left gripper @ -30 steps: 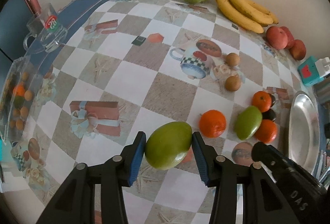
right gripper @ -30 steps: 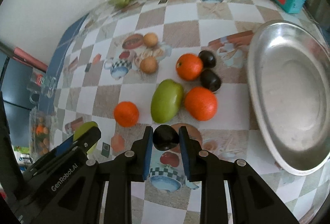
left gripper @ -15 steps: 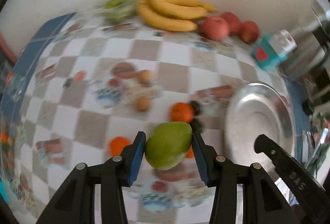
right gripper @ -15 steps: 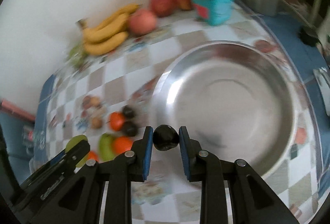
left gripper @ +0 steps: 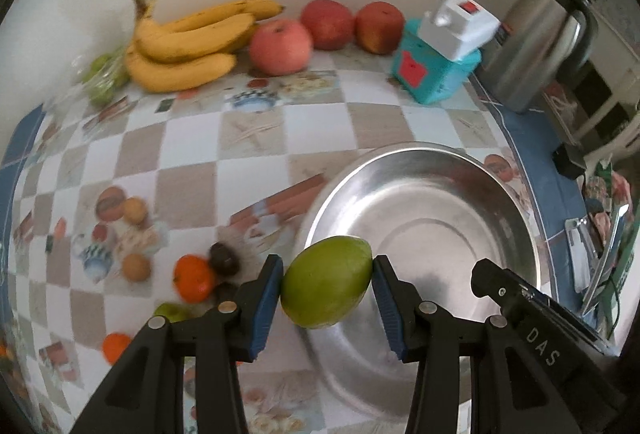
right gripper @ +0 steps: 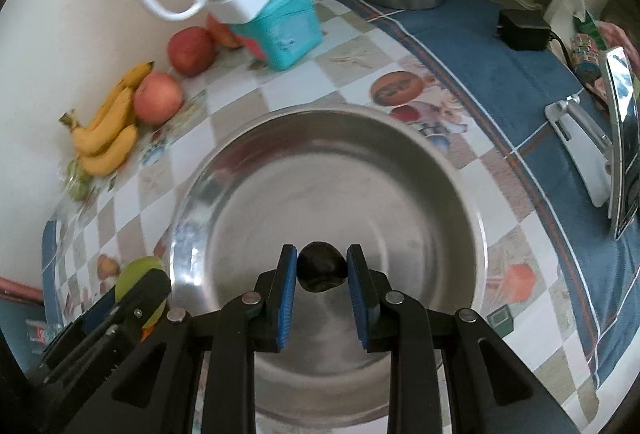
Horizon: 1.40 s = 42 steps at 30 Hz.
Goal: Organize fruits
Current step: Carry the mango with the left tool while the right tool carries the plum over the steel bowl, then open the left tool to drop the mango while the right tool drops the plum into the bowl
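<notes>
Left gripper (left gripper: 327, 284): jaws clamped on green mango (left gripper: 326, 282), held above near rim of steel basin (left gripper: 500, 190). Right gripper (right gripper: 322, 274): jaws narrow, pinching small dark fruit (right gripper: 322, 271) over basin middle.

Risk: both released together, round fruits likely roll, collide; mango dropped at rim may tip out onto counter (left gripper: 256, 138).

Left view alone shows oranges (left gripper: 193, 278) remaining on counter; right view alone shows basin empty across its whole floor.

A home kitchen table: checked oilcloth (left gripper: 256, 138), thermos jug (left gripper: 536, 34), bananas (left gripper: 188, 42).
</notes>
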Tool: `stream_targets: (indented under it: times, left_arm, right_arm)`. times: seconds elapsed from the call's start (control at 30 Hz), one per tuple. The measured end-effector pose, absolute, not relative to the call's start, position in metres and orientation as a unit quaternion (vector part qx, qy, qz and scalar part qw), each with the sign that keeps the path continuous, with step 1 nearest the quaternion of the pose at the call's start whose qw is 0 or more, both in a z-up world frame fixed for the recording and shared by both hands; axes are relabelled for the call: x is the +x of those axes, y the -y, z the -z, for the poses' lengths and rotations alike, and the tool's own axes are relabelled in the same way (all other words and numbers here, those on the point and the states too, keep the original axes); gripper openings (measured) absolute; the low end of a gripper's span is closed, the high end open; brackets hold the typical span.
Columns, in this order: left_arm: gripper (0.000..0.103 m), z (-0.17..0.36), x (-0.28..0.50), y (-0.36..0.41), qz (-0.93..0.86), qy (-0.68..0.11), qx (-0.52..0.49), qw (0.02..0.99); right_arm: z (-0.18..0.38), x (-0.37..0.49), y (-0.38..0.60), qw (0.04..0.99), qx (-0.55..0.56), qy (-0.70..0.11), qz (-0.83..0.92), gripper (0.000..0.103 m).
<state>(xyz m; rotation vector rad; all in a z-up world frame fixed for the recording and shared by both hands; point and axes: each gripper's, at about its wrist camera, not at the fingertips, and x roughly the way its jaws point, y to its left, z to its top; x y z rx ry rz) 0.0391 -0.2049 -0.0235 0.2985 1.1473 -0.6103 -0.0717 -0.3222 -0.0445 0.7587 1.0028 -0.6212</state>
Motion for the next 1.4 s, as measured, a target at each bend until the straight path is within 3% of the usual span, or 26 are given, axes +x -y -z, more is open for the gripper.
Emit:
stream_targets:
  times: [0.27, 0.87, 0.97, 1.13, 1.23, 1.33, 1.4]
  left_arm:
    - [0.049, 0.048, 0.038, 0.219, 0.285, -0.529, 0.165, 0.782]
    - [0.049, 0.048, 0.033, 0.227, 0.297, -0.507, 0.188, 0.787]
    - [0.053, 0.043, 0.032, 0.227, 0.303, -0.504, 0.184, 0.788]
    - [0.054, 0.039, 0.033, 0.223, 0.302, -0.508, 0.177, 0.786]
    - [0.059, 0.035, 0.036, 0.219, 0.297, -0.512, 0.17, 0.788]
    - [0.07, 0.031, 0.04, 0.212, 0.282, -0.515, 0.162, 0.793]
    - [0.074, 0.029, 0.044, 0.205, 0.263, -0.518, 0.164, 0.798]
  right_arm:
    - [0.063, -0.068, 0.339, 0.751, 0.346, -0.472, 0.307, 0.027]
    - [0.069, -0.069, 0.344, 0.738, 0.347, -0.484, 0.319, 0.027]
    - [0.068, -0.069, 0.344, 0.736, 0.343, -0.489, 0.32, 0.028]
    - [0.061, -0.07, 0.344, 0.738, 0.342, -0.486, 0.319, 0.044]
    - [0.056, -0.07, 0.343, 0.741, 0.338, -0.486, 0.319, 0.048]
    - [0.049, -0.07, 0.341, 0.743, 0.328, -0.485, 0.323, 0.068]
    - [0.046, -0.071, 0.339, 0.744, 0.329, -0.484, 0.321, 0.068]
